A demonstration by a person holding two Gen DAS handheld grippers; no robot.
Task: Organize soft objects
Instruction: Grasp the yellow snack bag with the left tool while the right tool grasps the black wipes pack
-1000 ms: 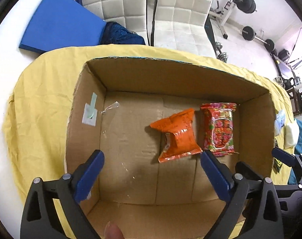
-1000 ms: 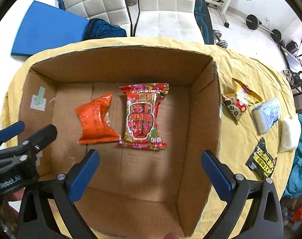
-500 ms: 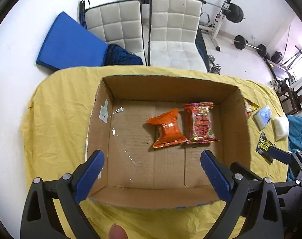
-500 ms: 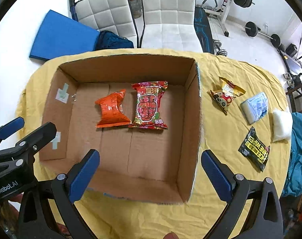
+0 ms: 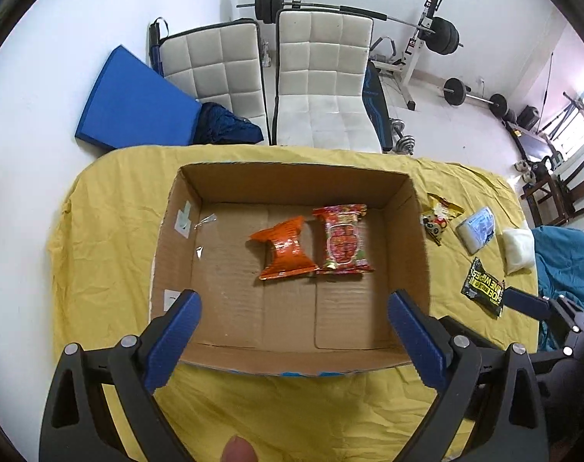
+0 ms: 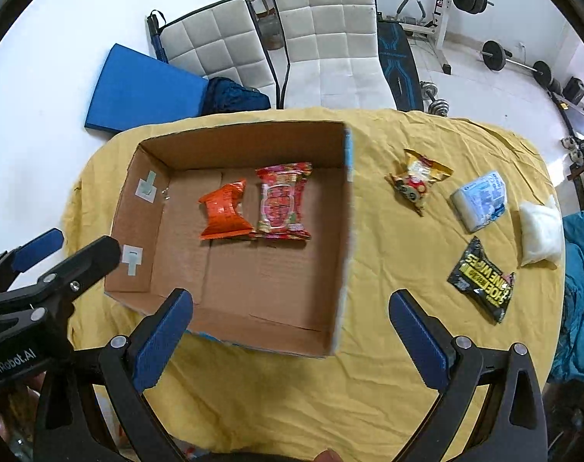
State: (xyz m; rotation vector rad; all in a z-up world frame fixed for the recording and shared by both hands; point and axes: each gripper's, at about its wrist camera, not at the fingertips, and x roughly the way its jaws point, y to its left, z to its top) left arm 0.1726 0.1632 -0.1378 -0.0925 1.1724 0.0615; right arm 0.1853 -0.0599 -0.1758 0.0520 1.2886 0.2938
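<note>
Lying side by side on the floor of the cardboard box point(image 6: 342, 200), the orange packet point(image 6: 224, 213) touches the red packet point(image 6: 283, 202). Right of the box, on the yellow cloth point(image 6: 368, 377), sit a yellow snack bag point(image 6: 417, 179), a pale tissue pack point(image 6: 480, 200), a white pouch point(image 6: 540, 236) and a black wipes packet point(image 6: 482, 281). Near the box's front edge, the left gripper point(image 5: 293, 335) and right gripper point(image 6: 292, 337) hang wide open, holding nothing.

White chairs point(image 5: 322, 81), blue mat point(image 5: 134, 104), barbells point(image 5: 472, 94).
</note>
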